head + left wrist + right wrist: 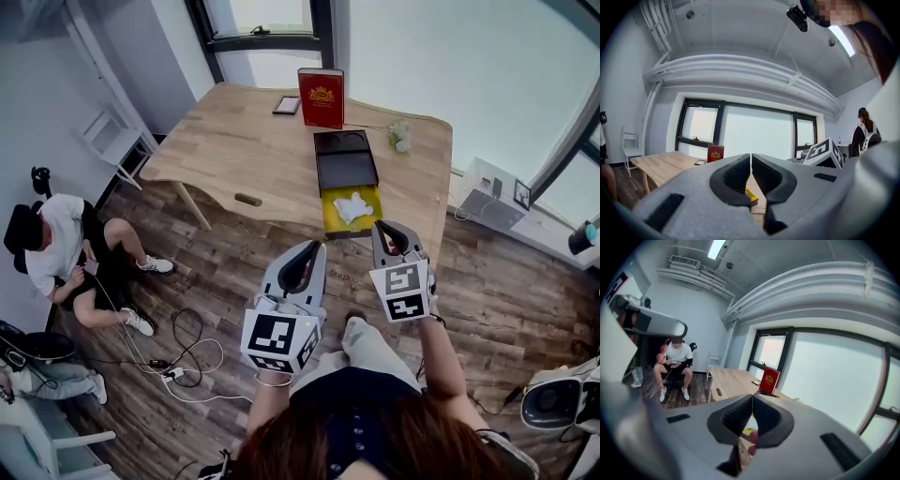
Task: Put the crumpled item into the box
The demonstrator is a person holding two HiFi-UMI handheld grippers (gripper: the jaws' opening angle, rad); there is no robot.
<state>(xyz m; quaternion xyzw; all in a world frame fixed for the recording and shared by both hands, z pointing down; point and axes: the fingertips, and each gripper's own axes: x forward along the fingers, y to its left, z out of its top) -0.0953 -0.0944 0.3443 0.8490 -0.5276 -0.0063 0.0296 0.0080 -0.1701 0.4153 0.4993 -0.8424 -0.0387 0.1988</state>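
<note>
A white crumpled item (353, 206) lies inside the yellow-lined open box (330, 219) at the near edge of the wooden table (244, 150). The box's black lid (345, 159) lies flat just behind it. My left gripper (311, 247) is held up in front of the table, short of the box, shut and empty. My right gripper (382, 226) hangs just off the box's near right corner, also shut and empty. A sliver of the yellow box (751, 196) shows below the closed tips of the left gripper (751, 155). The tips of the right gripper (752, 397) meet too.
A red book-like case (322, 97) stands upright at the table's far side, with a small dark device (286, 104) beside it and white flowers (400, 136) at the right. A person (66, 248) sits on the floor at left, near cables (187, 361) and a white chair (112, 136).
</note>
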